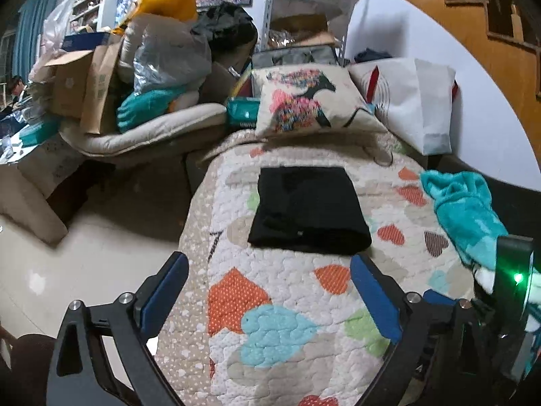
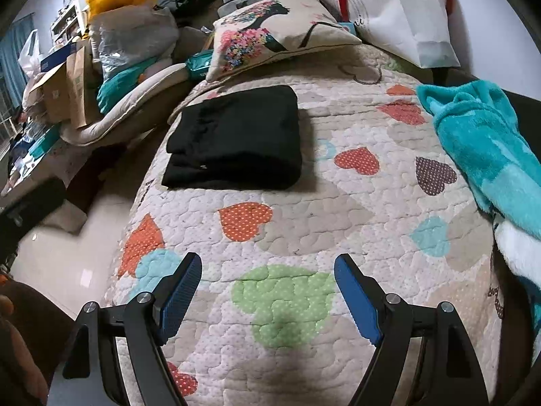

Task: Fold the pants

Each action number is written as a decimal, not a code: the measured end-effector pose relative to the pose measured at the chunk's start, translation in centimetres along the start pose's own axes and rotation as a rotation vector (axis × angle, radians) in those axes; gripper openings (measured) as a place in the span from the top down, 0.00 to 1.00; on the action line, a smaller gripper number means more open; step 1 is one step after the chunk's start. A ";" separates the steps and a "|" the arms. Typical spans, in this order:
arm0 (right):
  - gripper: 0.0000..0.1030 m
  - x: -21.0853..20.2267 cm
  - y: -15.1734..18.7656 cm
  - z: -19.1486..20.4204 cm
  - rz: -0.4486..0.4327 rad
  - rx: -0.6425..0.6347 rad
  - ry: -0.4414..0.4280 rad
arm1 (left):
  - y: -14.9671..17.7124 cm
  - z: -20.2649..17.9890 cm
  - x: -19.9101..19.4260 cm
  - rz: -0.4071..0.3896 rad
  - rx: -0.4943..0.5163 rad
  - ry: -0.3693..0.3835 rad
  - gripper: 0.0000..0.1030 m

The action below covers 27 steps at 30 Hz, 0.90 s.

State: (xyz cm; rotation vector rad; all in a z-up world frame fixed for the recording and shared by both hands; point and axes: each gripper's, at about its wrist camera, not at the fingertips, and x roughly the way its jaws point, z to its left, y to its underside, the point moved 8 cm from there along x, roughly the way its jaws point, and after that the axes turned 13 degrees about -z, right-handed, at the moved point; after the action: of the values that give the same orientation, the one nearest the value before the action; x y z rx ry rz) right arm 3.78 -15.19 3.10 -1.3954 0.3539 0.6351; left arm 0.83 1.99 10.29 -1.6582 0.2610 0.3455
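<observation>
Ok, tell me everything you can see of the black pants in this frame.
The black pants are folded into a compact, roughly rectangular stack with several layers showing along the near edge, where a tiny pale mark sits. The fabric looks soft, matte and thick. They lie flat on the heart-patterned quilt, toward its left edge, short of the floral cushion. Nothing else touches them: the left gripper and right gripper are both open and apart from them.

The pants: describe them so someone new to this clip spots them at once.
Find the heart-patterned quilt over the bed. Below the floral pillow lie the black pants, folded into a neat rectangle. They are the only black, flat item there; the teal blanket is fluffy and rumpled.
</observation>
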 end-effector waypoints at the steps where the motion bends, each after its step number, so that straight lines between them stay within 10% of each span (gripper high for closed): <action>1: 0.18 -0.1 -0.1 0.0 -0.006 0.001 -0.002 | -0.3 0.1 -0.3 -0.009 -0.006 -0.013 0.06; 9: 0.17 -0.4 -0.5 -0.1 -0.024 0.022 -0.011 | -2.1 1.7 -1.5 -0.090 -0.021 -0.085 0.02; 27: 0.17 0.3 0.5 0.9 0.004 -0.002 -0.025 | 2.2 0.6 1.3 0.121 0.026 -0.060 0.01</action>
State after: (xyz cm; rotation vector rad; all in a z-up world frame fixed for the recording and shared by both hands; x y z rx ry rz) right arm 3.61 -14.23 2.64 -1.3876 0.3356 0.6557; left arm 1.18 2.34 7.69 -1.6072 0.3199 0.4800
